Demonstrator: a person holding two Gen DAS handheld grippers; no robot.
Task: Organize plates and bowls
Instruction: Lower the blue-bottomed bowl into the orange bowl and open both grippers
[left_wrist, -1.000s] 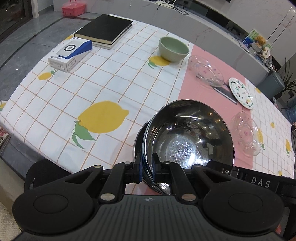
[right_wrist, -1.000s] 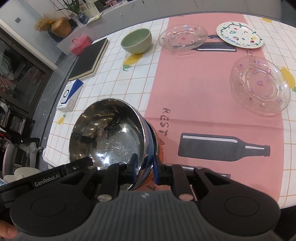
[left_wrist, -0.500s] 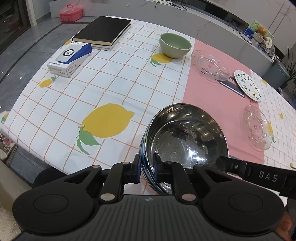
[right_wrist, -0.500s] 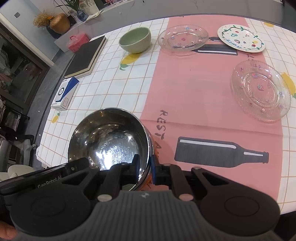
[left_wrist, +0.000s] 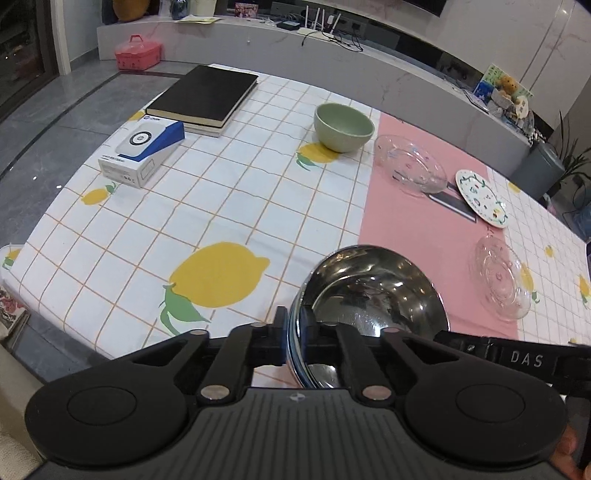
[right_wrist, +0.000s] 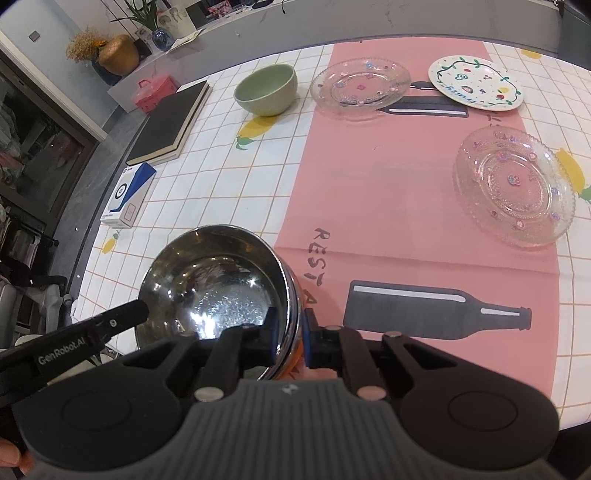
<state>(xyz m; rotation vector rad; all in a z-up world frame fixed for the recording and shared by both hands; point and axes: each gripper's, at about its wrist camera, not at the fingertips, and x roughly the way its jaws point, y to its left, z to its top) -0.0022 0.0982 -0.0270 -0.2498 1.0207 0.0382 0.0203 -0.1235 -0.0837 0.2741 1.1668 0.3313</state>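
Observation:
A steel bowl (left_wrist: 373, 291) sits low at the near edge of the table, held by both grippers on opposite sides. My left gripper (left_wrist: 293, 325) is closing its jaws on the bowl's left rim, one pad inside and one outside. My right gripper (right_wrist: 290, 328) is closing on the right rim of the steel bowl (right_wrist: 218, 288) the same way. A green bowl (left_wrist: 343, 127) stands at the far side. Two clear glass plates (right_wrist: 360, 85) (right_wrist: 513, 184) and a white painted plate (right_wrist: 476, 83) lie on the pink runner.
A black book (left_wrist: 203, 96) and a white and blue box (left_wrist: 142, 147) lie at the far left of the lemon-print tablecloth (left_wrist: 221, 206). The table's near edge runs just under the grippers. A pink case (left_wrist: 138, 51) sits on the floor beyond.
Both pairs of jaws have drawn tighter on the bowl's rim. The left view has tipped up a little, so more of the room behind the table shows.

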